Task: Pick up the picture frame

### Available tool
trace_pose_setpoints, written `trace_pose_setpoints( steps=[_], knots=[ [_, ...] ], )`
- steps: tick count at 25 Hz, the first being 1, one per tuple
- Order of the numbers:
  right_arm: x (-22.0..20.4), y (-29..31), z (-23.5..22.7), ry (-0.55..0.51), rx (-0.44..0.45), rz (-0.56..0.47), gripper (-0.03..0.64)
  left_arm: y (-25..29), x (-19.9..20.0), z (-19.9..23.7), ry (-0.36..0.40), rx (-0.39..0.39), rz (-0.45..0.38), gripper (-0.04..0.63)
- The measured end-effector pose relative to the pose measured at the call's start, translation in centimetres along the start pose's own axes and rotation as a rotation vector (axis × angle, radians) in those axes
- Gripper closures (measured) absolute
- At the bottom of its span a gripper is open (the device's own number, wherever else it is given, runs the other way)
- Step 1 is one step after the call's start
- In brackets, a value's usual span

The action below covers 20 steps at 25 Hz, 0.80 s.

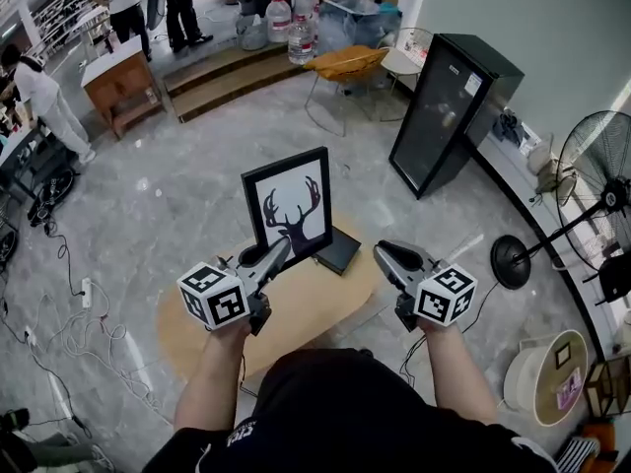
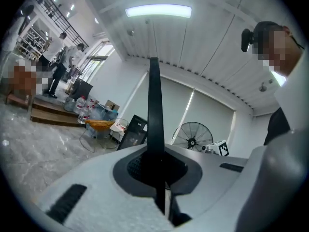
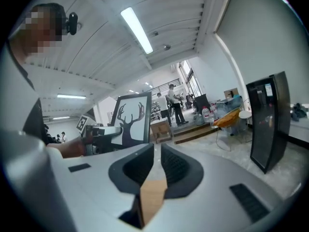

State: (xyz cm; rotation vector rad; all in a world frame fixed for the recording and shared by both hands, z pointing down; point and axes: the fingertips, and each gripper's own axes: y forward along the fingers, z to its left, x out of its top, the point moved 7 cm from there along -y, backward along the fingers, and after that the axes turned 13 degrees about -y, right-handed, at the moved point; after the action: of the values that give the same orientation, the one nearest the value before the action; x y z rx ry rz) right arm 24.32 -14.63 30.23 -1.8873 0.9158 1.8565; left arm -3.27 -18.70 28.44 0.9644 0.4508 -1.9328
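The picture frame [image 1: 289, 203] is black with a deer silhouette on white, and it stands upright over the round wooden table [image 1: 315, 308]. My left gripper [image 1: 281, 251] is shut on the frame's lower left edge. In the left gripper view the frame [image 2: 154, 120] runs edge-on up from between the jaws. My right gripper [image 1: 383, 252] hovers to the right of the frame, apart from it. Its jaws stand slightly open with nothing between them. From the right gripper view, the frame [image 3: 130, 120] and the left gripper [image 3: 104, 131] show at centre left.
A flat black book [image 1: 340, 249] lies on the table behind the frame. A tall black cabinet [image 1: 449, 111] and a floor fan [image 1: 601, 190] stand to the right, an orange chair [image 1: 345, 64] at the back. Cables [image 1: 69, 313] trail on the floor at left. People stand far back left.
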Motion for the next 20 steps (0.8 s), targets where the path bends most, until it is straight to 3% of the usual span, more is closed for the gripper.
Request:
trace_pose_setpoints(
  steps=[9,15,20],
  knots=[
    [1.0,-7.8,-8.1,-0.043,-0.057,-0.066,0.600,3.3,-0.4,-3.8,0.070,0.165,-0.074,0.580],
    [2.9,-8.8,-7.6,-0.084,-0.023,-0.057,0.612,0.6,0.3,-4.8,0.050,0.255,-0.165,0.580],
    [5.0,-9.2,-8.0,-0.129,-0.035,-0.118,0.612,-0.2,0.6,-5.4,0.105,0.297,-0.173,0.580]
  ],
)
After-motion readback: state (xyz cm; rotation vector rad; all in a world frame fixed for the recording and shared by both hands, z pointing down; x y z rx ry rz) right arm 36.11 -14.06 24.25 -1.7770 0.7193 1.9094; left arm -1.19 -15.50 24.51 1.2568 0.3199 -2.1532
